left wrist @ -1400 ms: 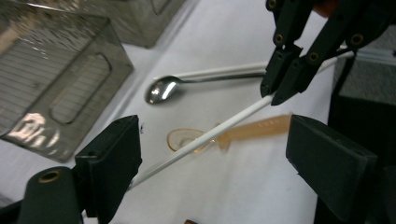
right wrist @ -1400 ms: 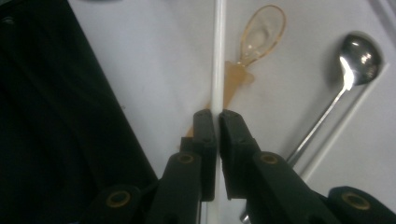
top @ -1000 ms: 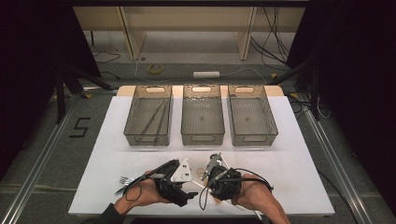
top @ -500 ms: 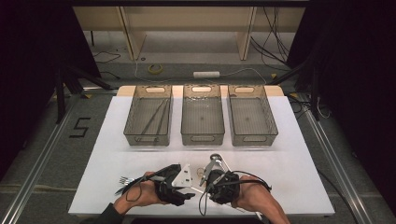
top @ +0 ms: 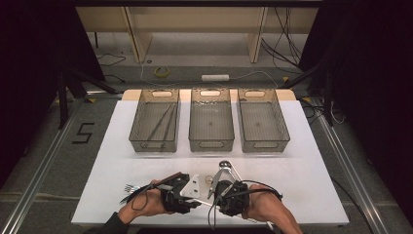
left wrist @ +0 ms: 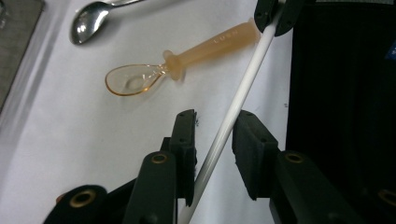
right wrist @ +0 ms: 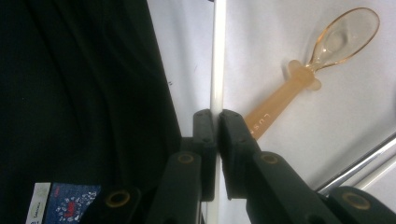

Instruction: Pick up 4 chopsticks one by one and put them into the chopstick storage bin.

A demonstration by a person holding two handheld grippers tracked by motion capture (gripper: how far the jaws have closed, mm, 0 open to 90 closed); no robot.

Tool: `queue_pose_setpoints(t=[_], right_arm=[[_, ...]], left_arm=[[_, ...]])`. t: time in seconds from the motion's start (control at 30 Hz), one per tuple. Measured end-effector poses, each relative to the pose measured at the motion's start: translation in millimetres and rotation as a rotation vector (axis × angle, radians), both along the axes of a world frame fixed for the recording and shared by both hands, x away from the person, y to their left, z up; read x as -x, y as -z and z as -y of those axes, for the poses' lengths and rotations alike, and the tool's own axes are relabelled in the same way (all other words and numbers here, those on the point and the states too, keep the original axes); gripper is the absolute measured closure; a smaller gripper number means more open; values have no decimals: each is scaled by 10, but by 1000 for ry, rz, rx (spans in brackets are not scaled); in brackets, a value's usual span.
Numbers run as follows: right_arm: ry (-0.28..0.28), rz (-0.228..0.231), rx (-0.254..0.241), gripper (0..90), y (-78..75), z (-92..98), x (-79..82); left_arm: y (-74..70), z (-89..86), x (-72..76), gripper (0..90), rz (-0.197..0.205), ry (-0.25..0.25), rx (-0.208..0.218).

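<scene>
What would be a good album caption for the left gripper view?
Black jaws close around a thin white stick, not yet pinching it, beside an amber plastic spoon on the white table.

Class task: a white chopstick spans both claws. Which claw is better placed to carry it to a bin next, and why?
Right. The right claw is shut on the white chopstick. The left claw has just been closing around it, but a gap remains beside its pads.

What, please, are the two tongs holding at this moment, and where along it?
The right tongs are shut on a thin white stick near one end. The left tongs have just been closing around its other stretch, not yet pressing it.
</scene>
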State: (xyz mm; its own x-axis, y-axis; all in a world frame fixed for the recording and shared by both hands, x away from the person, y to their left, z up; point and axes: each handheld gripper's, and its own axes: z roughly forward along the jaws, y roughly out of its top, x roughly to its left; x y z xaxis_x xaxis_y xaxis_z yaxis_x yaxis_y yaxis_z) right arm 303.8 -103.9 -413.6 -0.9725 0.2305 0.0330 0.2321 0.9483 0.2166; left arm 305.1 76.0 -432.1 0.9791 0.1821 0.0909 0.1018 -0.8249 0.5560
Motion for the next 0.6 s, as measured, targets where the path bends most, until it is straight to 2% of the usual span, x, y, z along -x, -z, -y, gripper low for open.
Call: queue_pose_setpoints(t=[0.2, 0.37, 0.43, 0.47, 0.5, 0.53, 0.6], right_arm=[[-19, -3, 6, 858, 13, -16, 20], [-70, 1, 21, 846, 19, -16, 49], [-61, 15, 14, 811, 27, 3, 33], [-52, 12, 6, 797, 26, 21, 19], [-39, -2, 2, 762, 2, 42, 0], [-28, 3, -21, 712, -18, 71, -21], [19, 16, -67, 686, -77, 129, -49]], left_arm=[[23, 4, 4, 730, -34, 26, -30], [43, 14, 50, 795, -63, 104, -48], [30, 16, 80, 840, -78, 143, -30], [19, 19, 90, 848, -76, 136, -22], [5, 13, 86, 850, -61, 140, -35], [-1, 2, 82, 851, -50, 138, -34], [-12, -27, 67, 851, -55, 116, -10]])
